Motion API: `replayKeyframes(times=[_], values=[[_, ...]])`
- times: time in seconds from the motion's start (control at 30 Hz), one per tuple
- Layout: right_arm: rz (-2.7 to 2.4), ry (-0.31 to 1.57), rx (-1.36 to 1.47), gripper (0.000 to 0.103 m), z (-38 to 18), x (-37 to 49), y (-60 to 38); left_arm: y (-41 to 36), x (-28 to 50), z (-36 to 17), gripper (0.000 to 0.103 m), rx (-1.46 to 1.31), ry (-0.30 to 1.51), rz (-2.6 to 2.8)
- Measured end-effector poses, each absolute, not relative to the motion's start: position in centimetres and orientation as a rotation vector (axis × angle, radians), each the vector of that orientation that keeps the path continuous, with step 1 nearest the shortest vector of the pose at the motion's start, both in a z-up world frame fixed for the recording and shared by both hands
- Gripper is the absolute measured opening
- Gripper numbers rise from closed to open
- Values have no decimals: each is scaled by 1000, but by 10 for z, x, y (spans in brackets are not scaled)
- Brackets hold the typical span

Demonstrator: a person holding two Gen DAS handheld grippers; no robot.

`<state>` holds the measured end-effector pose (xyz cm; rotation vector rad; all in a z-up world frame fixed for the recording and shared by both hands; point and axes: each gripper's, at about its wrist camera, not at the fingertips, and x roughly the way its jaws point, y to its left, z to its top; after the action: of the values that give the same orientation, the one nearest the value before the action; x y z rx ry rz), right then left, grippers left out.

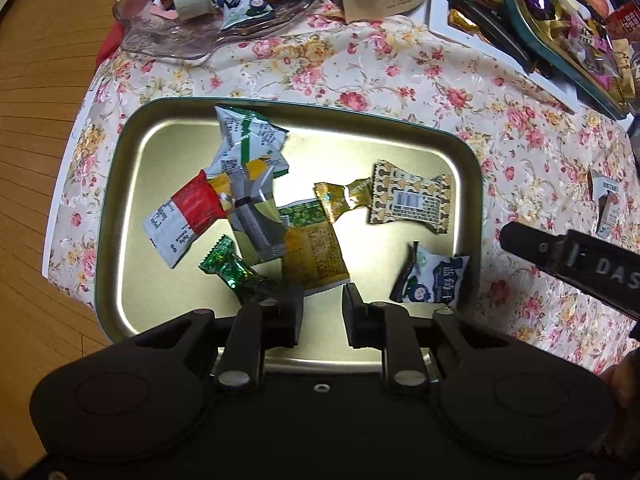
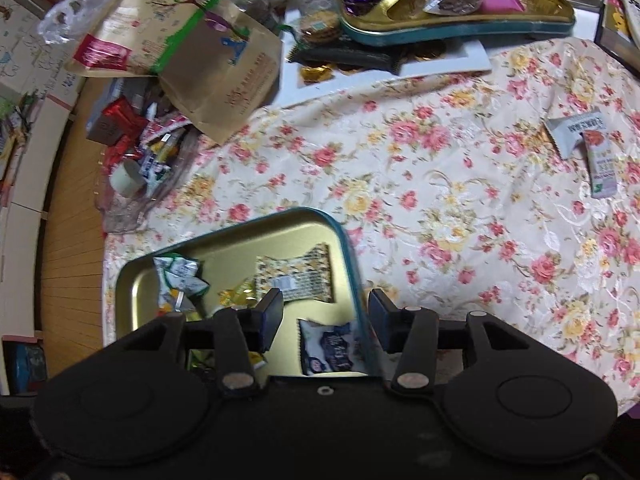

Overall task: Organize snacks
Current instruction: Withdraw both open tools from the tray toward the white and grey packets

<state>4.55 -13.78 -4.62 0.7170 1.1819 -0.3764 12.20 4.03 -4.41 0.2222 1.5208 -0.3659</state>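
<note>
— Well, how does the table look?

— Biggest thing is the floral tablecloth with pink and yellow roses (image 2: 460, 184), covering the table. At its far edge lie a crumpled brown paper bag (image 2: 208, 64) and a teal-rimmed gold tin heaped with sweets (image 2: 460, 28); at far left sits a clear glass dish of wrapped snacks (image 1: 168, 36).

— And the tray being filled?

— The shallow gold metal tray with a teal rim (image 1: 132, 280) sits near the left edge of the cloth. In it lie a white-and-green foil packet (image 1: 248, 136) at the far side, a red-and-white sachet (image 1: 184, 216) to the left, a patterned cream wrapper with a barcode (image 1: 412, 200) to the right, a green foil candy (image 1: 228, 272) near the front, and a dark-blue-and-white snack pouch (image 1: 432, 280) in the near right corner.

— Anything outside it?

— Two small packets, a grey one (image 2: 572, 132) and a pale stick sachet (image 2: 600, 168), touching each other, well apart to the right on the cloth.

— The tongs?

— The left gripper (image 1: 322, 308) hangs over the tray's near edge, fingers parted, nothing between them. The right gripper (image 2: 324, 320) straddles the tray's right rim, released, above the blue pouch without gripping it.
</note>
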Motion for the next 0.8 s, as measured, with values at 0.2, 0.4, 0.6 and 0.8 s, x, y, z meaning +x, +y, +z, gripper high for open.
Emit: replayKeyframes(times=[0.2,0.4,0.6,0.8], values=[[-434,1250,756,50,-61,37,-153,20,113,-44,31,253,1533,-404],[-467,1271,769,51,-67,24,-167,-4,100,-42,31,291,1533,-449],[-495,1286,773,51,-72,6,-184,-28,87,-38,31,333,1517,-482],[-521,1285,789,51,-73,-13,-199,-54,76,-34,31,392,1482,-501]])
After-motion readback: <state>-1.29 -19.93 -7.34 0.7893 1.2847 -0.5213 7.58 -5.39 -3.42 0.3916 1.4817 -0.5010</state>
